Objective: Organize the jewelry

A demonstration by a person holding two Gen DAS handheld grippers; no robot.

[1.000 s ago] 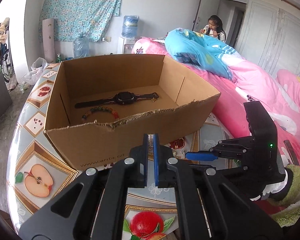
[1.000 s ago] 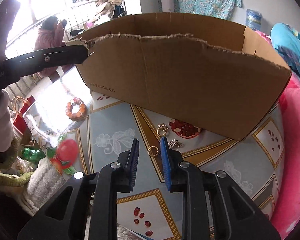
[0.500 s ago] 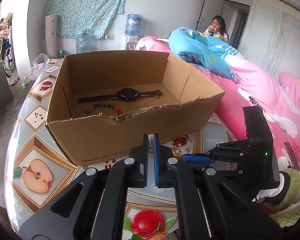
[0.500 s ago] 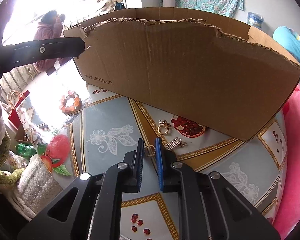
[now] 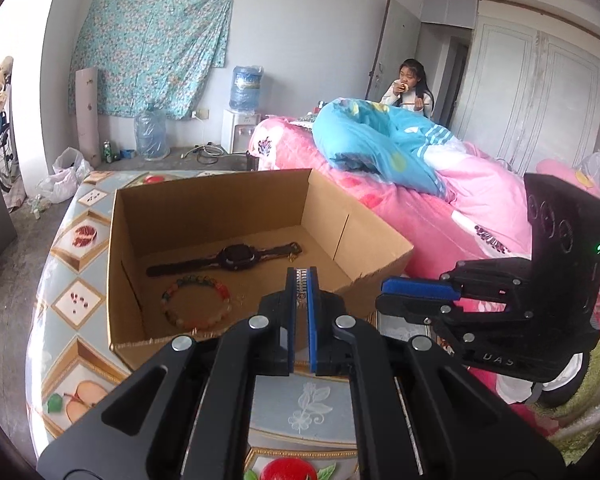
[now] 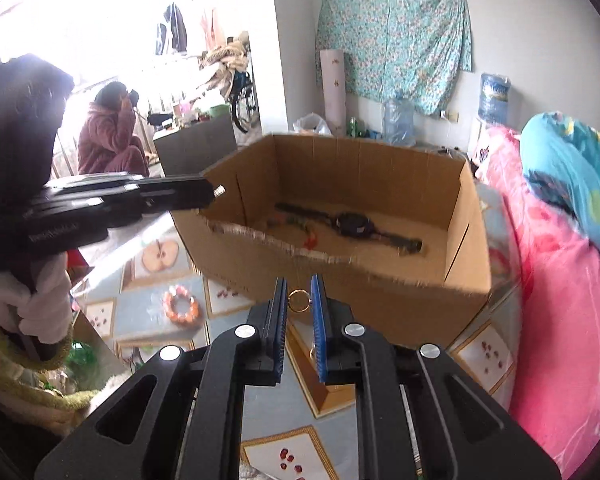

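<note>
A small gold ring (image 6: pixel 299 300) is pinched between the right tongs (image 6: pixel 299 300), whose jaws have just been closing on it, held above the table (image 6: pixel 260 400) in front of the cardboard box (image 6: pixel 380 280). The left tongs (image 5: pixel 301 280) are clamped tight on a small silver clip-like piece (image 5: pixel 301 277) over the box's near wall. Inside the box lie a black watch (image 5: pixel 236 256) and a beaded bracelet (image 5: pixel 196 300). An orange bead bracelet (image 6: pixel 181 304) rests on the table outside the box.

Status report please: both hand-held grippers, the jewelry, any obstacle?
Left hand-held gripper shut on silver piece. Right hand-held gripper shut on gold ring. Box ahead, nothing blocking.
</note>
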